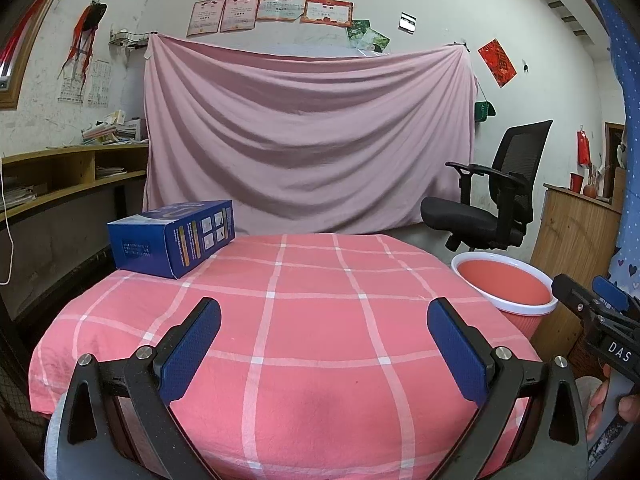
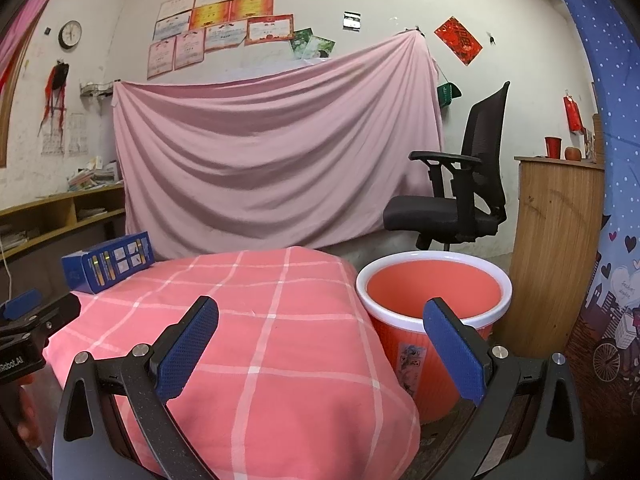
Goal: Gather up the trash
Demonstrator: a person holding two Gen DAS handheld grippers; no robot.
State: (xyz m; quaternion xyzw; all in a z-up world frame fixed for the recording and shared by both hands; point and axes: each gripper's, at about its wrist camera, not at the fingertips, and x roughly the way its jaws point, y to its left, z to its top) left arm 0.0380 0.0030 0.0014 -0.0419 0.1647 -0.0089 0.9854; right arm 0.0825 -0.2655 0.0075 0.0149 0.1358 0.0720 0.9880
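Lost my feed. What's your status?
Left gripper open, right gripper open, both empty. Blue box on table's far left corner. Bin beside table, right. Nothing in the way.

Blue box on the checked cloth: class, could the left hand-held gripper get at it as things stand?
Probably yes. The left hand-held gripper is open, and only bare checked cloth lies between it and the blue box.

"DAS" marks the right tool [image 1: 582, 300]; "RobotAI" the left tool [image 2: 38, 308].
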